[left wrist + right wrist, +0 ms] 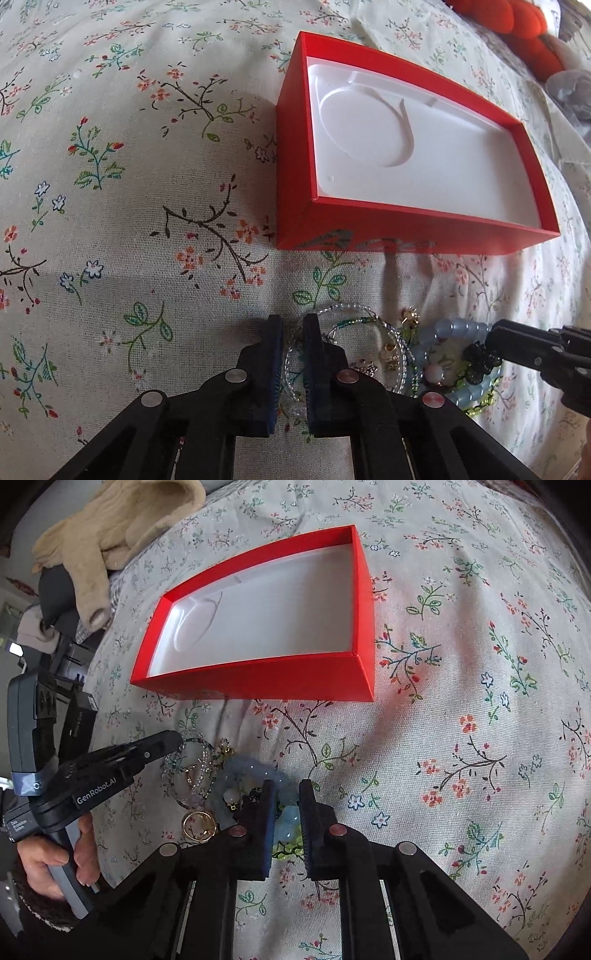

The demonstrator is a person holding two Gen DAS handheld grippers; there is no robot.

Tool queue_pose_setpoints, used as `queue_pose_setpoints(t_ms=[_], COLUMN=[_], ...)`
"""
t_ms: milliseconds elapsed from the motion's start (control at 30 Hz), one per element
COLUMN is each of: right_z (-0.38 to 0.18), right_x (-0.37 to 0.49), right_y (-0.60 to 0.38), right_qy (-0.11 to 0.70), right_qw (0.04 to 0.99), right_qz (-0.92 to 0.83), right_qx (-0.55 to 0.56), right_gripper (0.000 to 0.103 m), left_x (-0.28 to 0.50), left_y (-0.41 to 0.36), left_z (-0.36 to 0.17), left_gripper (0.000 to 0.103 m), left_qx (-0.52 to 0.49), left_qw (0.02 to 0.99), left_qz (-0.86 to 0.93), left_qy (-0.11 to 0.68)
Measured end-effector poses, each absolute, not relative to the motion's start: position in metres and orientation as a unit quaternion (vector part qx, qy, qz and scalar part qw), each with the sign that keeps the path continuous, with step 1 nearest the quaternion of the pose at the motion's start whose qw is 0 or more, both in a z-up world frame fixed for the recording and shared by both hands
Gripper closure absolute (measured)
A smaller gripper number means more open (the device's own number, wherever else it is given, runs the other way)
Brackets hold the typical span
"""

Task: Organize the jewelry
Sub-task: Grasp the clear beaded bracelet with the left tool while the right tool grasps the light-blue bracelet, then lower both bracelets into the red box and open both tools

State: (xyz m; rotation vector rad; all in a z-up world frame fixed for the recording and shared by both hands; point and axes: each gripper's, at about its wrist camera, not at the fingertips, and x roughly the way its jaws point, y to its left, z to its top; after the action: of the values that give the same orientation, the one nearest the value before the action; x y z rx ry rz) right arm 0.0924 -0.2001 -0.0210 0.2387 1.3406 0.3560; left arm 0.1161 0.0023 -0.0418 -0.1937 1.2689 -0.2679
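While the two grippers are pointing down at the flowered cloth (122,206), the heap of jewelry (399,354) is lying just in front of the red box (402,225), on the near side of it. The left gripper (293,328) is standing at the left edge of the heap, on the side away from the box, and its jaws are pressed together on a clear bead bracelet (291,384), whose strand is passing between the pads. The right gripper (286,794) is standing at the right part of the same heap, and its jaws are pinching a pale blue bead bracelet (290,821); a green chain (290,849) is showing under it. Between the two tools, near the box front, a gold ring (199,825) and thin green bead strings (207,760) are lying mixed together. A hand (55,860) is holding the handle of the left tool. Behind the heap, the red box is sitting open on the cloth, and its white tray (436,158) is showing a round moulded hollow. Beyond the box, at its far left, a beige glove (110,528) is resting, and at its far right something orange (524,26) is lying.
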Motion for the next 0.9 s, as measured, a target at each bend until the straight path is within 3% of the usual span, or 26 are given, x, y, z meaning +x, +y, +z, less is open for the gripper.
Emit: queue_pose_setpoints(t_ms=[167,900], right_z=[-0.018,0.071], right_x=[0.091,0.058], right_y=[-0.196,-0.188], right_qy=[0.611,0.513], right_qw=[0.769,0.828], right_qz=[0.161,0.193], right_qx=[0.094,0.118], right_gripper=[0.092,0.092], left_x=[0.116,0.08], left_y=[-0.001,0.014], left_z=[-0.038,0.054], left_gripper=[0.103,0.103], left_qx=[-0.089,-0.121], left_qw=[0.795,0.854], left_qz=[-0.125,-0.167], left_qy=[0.587,0.477])
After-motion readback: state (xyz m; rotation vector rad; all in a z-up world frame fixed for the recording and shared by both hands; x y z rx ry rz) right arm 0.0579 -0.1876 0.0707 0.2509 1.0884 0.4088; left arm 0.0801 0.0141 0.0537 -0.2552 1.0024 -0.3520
